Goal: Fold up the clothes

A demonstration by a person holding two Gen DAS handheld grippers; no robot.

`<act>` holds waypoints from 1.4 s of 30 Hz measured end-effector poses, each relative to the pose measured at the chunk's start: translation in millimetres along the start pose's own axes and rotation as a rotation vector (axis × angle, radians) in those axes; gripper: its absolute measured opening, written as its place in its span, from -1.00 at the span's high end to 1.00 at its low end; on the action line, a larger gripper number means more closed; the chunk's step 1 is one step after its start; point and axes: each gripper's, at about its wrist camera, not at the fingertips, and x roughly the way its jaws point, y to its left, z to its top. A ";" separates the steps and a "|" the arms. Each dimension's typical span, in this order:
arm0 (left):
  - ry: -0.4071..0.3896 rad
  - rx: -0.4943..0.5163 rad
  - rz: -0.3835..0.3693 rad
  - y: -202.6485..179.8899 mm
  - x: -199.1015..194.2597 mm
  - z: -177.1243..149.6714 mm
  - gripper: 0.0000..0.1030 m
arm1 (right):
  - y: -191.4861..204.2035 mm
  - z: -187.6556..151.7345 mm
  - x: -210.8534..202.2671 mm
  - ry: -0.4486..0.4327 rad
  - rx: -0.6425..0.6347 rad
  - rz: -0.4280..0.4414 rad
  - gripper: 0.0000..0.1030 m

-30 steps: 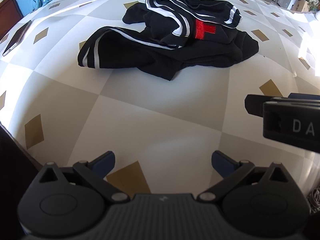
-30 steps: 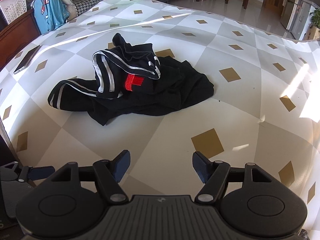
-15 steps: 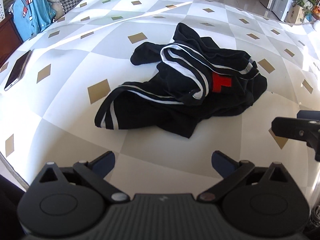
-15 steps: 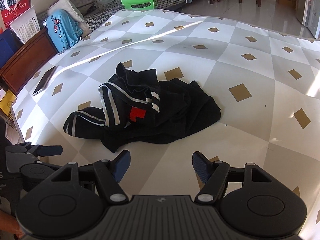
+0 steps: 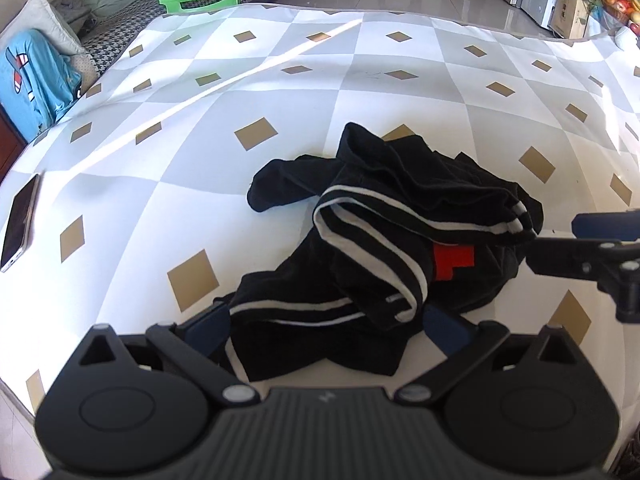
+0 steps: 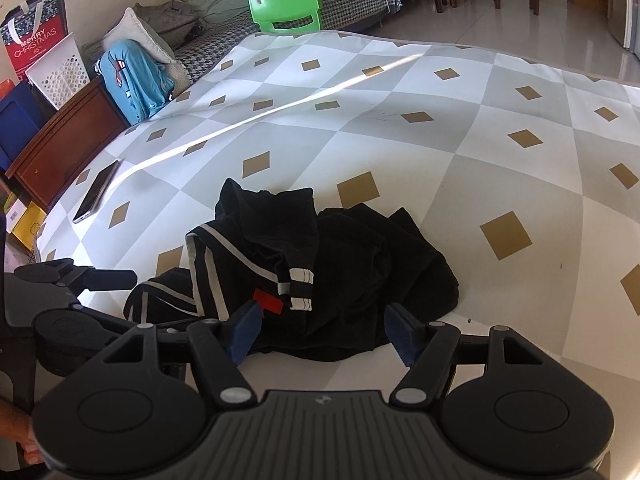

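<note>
1. Black garment (image 5: 384, 264) with white stripes lies crumpled, not folded, near the front edge of the checked sheet (image 5: 360, 80).
2. Left gripper (image 5: 326, 330) and right gripper (image 6: 322, 330) are both wide open and hold nothing, low at its near edge.
3. Risk, I think: pinching several bunched layers together, so the heap lifts tangled.
4. Count: one garment, two grippers, one phone (image 5: 18, 226).
</note>
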 end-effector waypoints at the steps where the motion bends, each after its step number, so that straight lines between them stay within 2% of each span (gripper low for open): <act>1: -0.002 0.012 0.000 -0.3 2.8 3.7 -1.00 | 1.7 2.5 4.2 0.002 -0.008 0.003 -0.31; 4: -0.020 0.011 -0.030 1.9 10.3 7.3 -1.00 | 5.7 10.1 17.4 -0.004 -0.036 0.001 -0.29; 7: 0.001 -0.024 -0.059 5.6 20.3 4.8 -1.00 | 3.6 13.7 26.5 -0.017 -0.022 0.018 -0.18; 13: 0.011 -0.055 -0.100 9.8 26.1 2.7 -1.00 | 1.3 12.9 39.0 -0.027 0.022 0.052 0.22; 17: 0.005 -0.056 -0.109 10.4 26.9 1.7 -1.00 | 11.8 12.8 40.2 -0.040 -0.016 0.036 0.51; 21: -0.007 -0.026 -0.124 4.5 25.4 1.3 -1.00 | 17.3 16.9 34.3 -0.079 -0.024 0.043 0.64; 26: -0.014 -0.043 -0.134 6.4 25.5 3.7 -1.00 | 5.0 23.3 24.3 -0.119 0.071 0.126 0.71; 29: -0.029 -0.077 -0.134 13.6 24.0 7.4 -1.00 | -2.5 28.4 14.2 -0.157 0.112 0.136 0.74; 34: -0.044 -0.114 -0.105 25.0 24.9 11.6 -1.00 | -7.0 36.7 -8.4 -0.262 0.076 -0.002 0.79; 40: -0.059 -0.136 -0.100 31.9 23.8 13.7 -1.00 | -18.6 37.8 -9.3 -0.253 0.127 -0.042 0.77; 41: -0.066 -0.135 -0.094 32.3 23.3 14.6 -1.00 | -20.6 38.0 -9.4 -0.252 0.136 -0.049 0.75; 42: -0.073 -0.138 -0.089 33.5 22.8 15.5 -1.00 | -22.5 38.2 -9.5 -0.250 0.144 -0.056 0.61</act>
